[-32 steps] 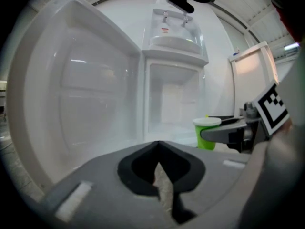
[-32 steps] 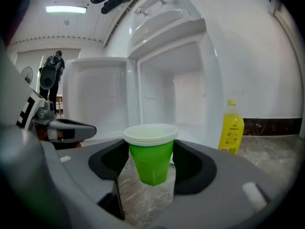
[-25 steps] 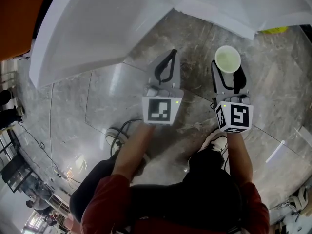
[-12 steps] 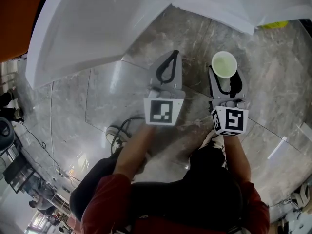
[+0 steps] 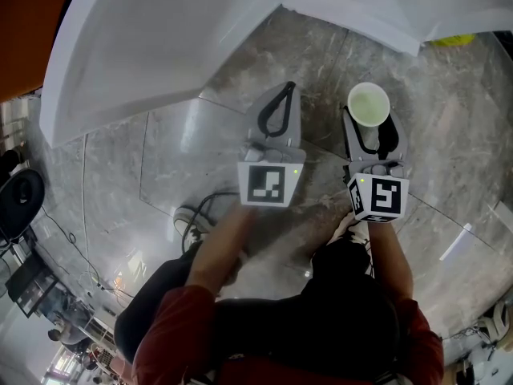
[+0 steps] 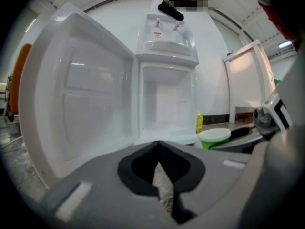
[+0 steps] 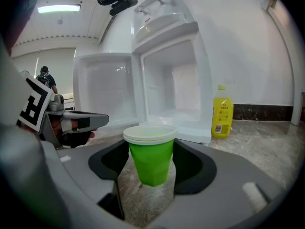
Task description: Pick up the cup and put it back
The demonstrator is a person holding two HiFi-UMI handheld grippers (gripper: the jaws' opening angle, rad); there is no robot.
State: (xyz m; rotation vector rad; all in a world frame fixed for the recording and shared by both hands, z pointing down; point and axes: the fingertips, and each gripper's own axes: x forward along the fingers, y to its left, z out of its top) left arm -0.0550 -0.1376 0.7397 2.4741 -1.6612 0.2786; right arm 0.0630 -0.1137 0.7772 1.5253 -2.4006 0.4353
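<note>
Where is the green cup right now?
Head view, right side: the cup sits clamped in the right tool, above the floor before the open fridge.

The cup (image 5: pixel 369 103) sits in your right claw (image 7: pixel 150 151), with your left claw (image 5: pixel 285 88) just beside it on the left. The fridge (image 7: pixel 167 94) is ahead, and the bottle (image 7: pixel 221 119) is on the floor (image 7: pixel 269 147) at its right.

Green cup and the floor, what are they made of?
The green cup looks like thin plastic: smooth, evenly coloured wall, with a pale rolled rim. It could be coated paper. The floor looks like polished stone tile: grey veins, glossy reflections, straight joints.
</note>
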